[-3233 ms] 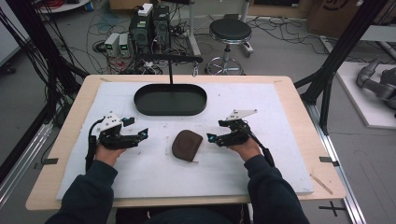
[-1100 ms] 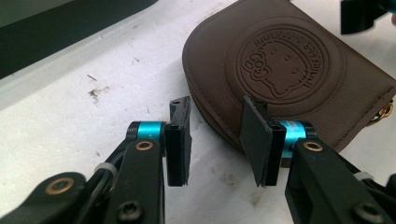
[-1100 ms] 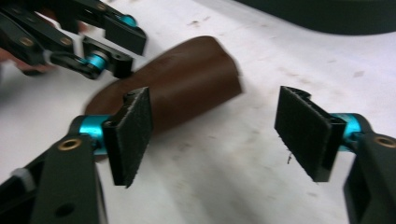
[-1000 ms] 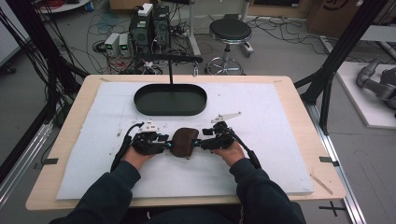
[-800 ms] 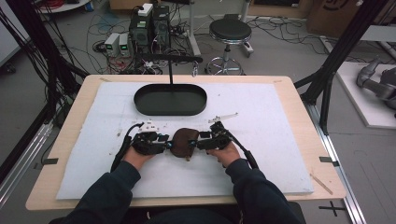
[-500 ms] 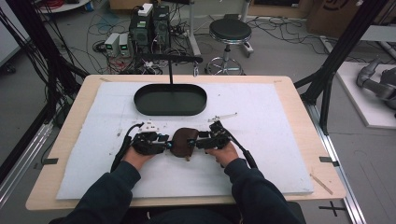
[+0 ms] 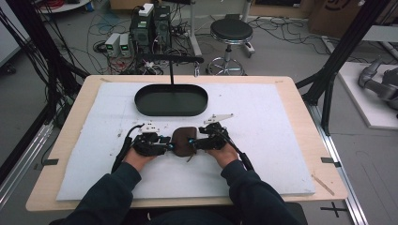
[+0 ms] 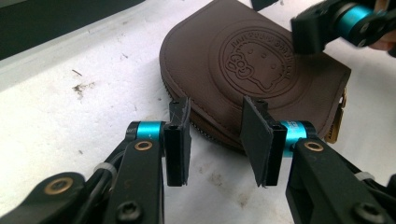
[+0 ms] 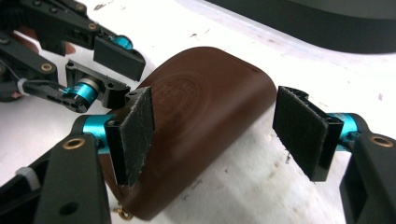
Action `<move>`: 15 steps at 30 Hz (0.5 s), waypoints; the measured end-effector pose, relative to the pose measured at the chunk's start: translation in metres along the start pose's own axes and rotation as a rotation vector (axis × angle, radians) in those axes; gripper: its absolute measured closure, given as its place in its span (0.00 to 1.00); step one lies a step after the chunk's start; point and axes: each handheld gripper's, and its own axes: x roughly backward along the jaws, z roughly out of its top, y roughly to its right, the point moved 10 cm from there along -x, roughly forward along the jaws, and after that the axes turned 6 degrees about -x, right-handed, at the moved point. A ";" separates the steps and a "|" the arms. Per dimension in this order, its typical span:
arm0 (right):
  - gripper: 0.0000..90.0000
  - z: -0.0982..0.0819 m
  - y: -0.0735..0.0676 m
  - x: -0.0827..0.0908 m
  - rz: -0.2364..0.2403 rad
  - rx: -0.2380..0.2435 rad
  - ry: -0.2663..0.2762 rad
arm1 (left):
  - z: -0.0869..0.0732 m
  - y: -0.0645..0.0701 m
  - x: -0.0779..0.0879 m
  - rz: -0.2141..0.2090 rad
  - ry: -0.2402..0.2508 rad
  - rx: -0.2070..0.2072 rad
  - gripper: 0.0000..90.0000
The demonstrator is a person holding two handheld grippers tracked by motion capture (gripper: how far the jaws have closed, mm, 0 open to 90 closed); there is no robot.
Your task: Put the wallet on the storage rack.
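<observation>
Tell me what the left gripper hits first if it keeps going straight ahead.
The brown pouch: its rounded edge lies just beyond the left gripper's open jaws. The right gripper waits at the far side.

Both hands move in from wide apart to the mat's centre: left gripper (image 7: 165,144) and right gripper (image 7: 196,141) now flank the brown pouch (image 7: 183,141), one on each side, jaws apart at its edges (3.2 s ago they sat well clear of it). Pouch is shifted slightly, with the right gripper edging further over it.
</observation>
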 end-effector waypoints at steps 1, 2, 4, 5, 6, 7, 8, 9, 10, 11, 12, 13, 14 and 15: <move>0.33 -0.001 0.001 0.001 -0.002 -0.010 -0.001 | 0.000 0.000 0.000 0.000 -0.001 0.000 0.69; 0.31 -0.001 0.003 0.003 -0.004 -0.023 0.001 | 0.000 0.000 0.000 0.001 -0.004 -0.002 0.69; 0.30 -0.002 0.004 0.004 0.011 -0.059 0.005 | -0.001 0.000 0.001 0.004 -0.005 -0.001 0.70; 0.29 -0.002 0.003 0.004 0.029 -0.088 0.007 | -0.001 0.000 0.001 0.005 -0.006 0.000 0.70; 0.29 -0.002 0.003 0.004 0.029 -0.088 0.007 | -0.002 0.000 0.001 0.007 -0.006 0.000 0.70; 0.29 -0.002 0.000 0.004 0.041 -0.093 0.008 | -0.002 0.000 0.002 0.008 -0.008 0.000 0.70; 0.28 -0.003 -0.005 0.002 0.061 -0.100 0.006 | -0.003 -0.001 0.002 0.007 -0.007 0.002 0.70; 0.28 -0.003 -0.005 0.002 0.061 -0.100 0.006 | -0.003 -0.001 0.002 0.007 -0.007 0.002 0.70; 0.28 -0.005 -0.010 -0.002 0.085 -0.102 -0.010 | -0.003 -0.001 0.002 0.007 -0.007 0.002 0.70; 0.28 -0.005 -0.010 -0.002 0.085 -0.102 -0.010 | -0.003 -0.001 0.002 0.007 -0.006 0.001 0.70; 0.27 -0.008 -0.015 -0.007 0.095 -0.102 -0.030 | -0.003 0.000 0.002 0.007 -0.006 0.001 0.70; 0.26 -0.009 -0.015 -0.009 0.088 -0.100 -0.032 | -0.003 0.000 0.002 0.007 -0.006 0.001 0.70; 0.26 -0.009 -0.015 -0.010 0.083 -0.101 -0.035 | -0.003 0.000 0.002 0.006 -0.005 0.001 0.70; 0.26 -0.009 -0.014 -0.011 0.080 -0.105 -0.037 | -0.003 0.000 0.002 0.005 -0.002 0.002 0.70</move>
